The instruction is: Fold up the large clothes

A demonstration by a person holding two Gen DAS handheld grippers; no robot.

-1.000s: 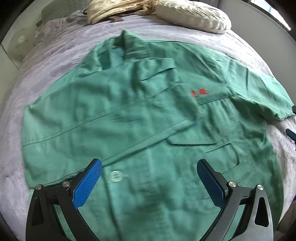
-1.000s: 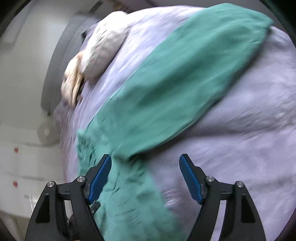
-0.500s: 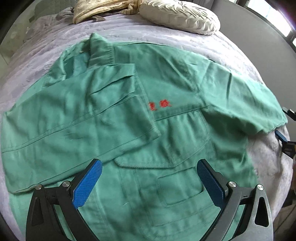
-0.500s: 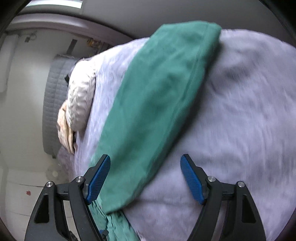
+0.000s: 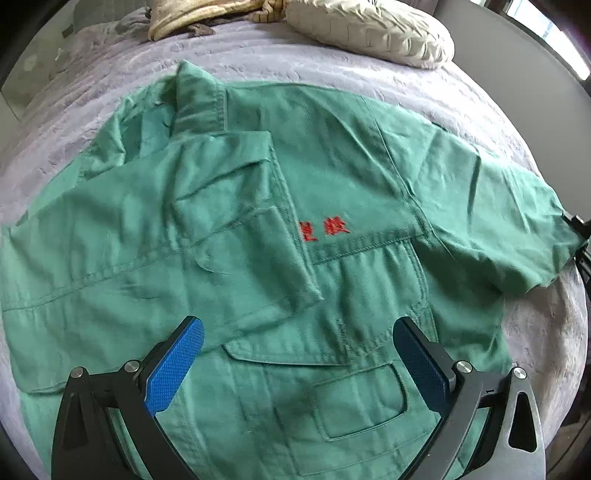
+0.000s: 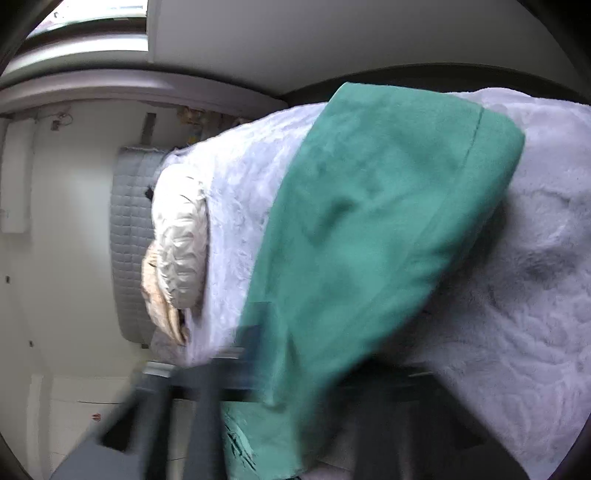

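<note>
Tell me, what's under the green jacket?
The green jacket lies spread on a fuzzy lavender blanket, which shows all around it. Whether anything else hides beneath the jacket cannot be seen; the cloth covers it.

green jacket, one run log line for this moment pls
green jacket flat on bed | one sleeve folded in | left gripper open above it | right gripper shut on other sleeve

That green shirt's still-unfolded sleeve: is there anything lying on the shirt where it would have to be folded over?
Nothing visible does. The green shirt lies flat on the purple blanket, its front bare apart from the other sleeve, already folded in. The pillow sits beyond the collar, clear of the shirt. The left gripper hovers open above the hem.
</note>
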